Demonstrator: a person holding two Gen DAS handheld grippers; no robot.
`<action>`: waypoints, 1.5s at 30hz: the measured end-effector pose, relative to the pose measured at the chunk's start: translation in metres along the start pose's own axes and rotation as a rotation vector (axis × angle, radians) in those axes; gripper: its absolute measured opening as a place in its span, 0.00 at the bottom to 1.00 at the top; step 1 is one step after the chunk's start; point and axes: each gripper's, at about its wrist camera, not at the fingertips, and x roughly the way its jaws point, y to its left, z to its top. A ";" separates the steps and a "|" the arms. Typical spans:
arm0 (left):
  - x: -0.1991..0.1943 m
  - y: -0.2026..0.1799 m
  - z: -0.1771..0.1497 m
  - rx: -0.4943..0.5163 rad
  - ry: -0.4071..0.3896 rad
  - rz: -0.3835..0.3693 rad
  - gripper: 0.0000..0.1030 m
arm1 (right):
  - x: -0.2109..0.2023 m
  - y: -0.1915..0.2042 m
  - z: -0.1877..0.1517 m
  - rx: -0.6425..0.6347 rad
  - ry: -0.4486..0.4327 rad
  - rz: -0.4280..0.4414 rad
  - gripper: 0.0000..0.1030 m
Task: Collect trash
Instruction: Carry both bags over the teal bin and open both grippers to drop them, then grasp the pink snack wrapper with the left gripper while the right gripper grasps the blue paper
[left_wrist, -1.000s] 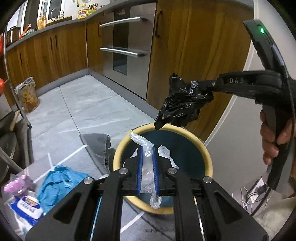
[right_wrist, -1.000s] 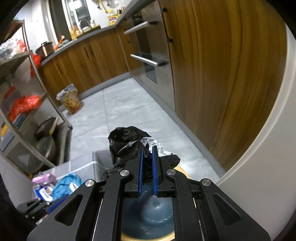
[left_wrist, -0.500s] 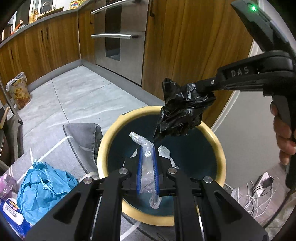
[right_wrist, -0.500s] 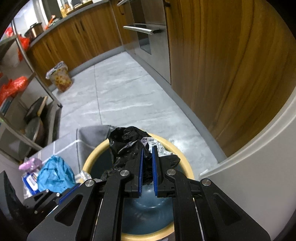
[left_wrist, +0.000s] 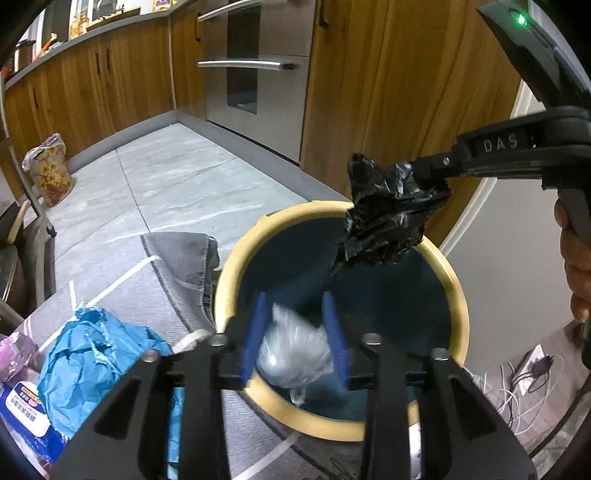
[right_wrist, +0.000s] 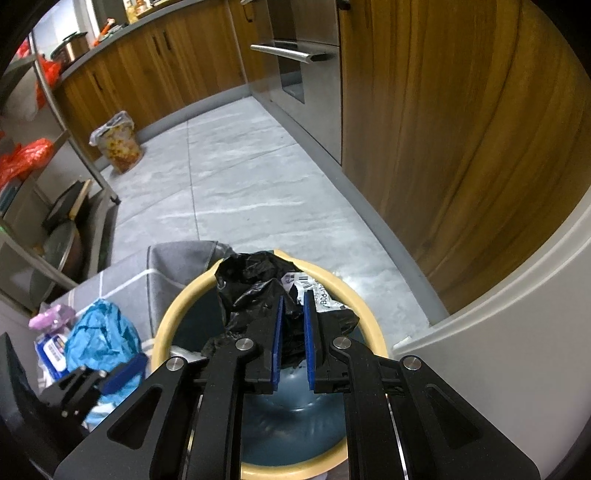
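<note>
My left tongs (left_wrist: 295, 332) have just been opening, and the clear plastic wad (left_wrist: 293, 349) sits loose and blurred between their pads, above the yellow-rimmed bin (left_wrist: 456, 295). Farther off, my right tongs (right_wrist: 293, 332) have barely parted, still pinching the black bag (right_wrist: 255, 284) over that bin.

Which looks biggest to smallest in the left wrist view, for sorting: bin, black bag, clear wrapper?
1. bin
2. black bag
3. clear wrapper
The last two look close; the wrapper sits nearer the camera.
</note>
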 end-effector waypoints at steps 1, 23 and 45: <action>-0.003 0.001 0.000 0.000 -0.006 0.005 0.43 | 0.000 0.000 0.000 0.001 0.000 0.000 0.13; -0.090 0.040 -0.002 -0.007 -0.070 0.135 0.73 | -0.048 0.035 0.005 -0.021 -0.218 0.114 0.88; -0.224 0.132 -0.045 -0.077 -0.163 0.273 0.93 | -0.094 0.153 -0.007 -0.136 -0.400 0.326 0.94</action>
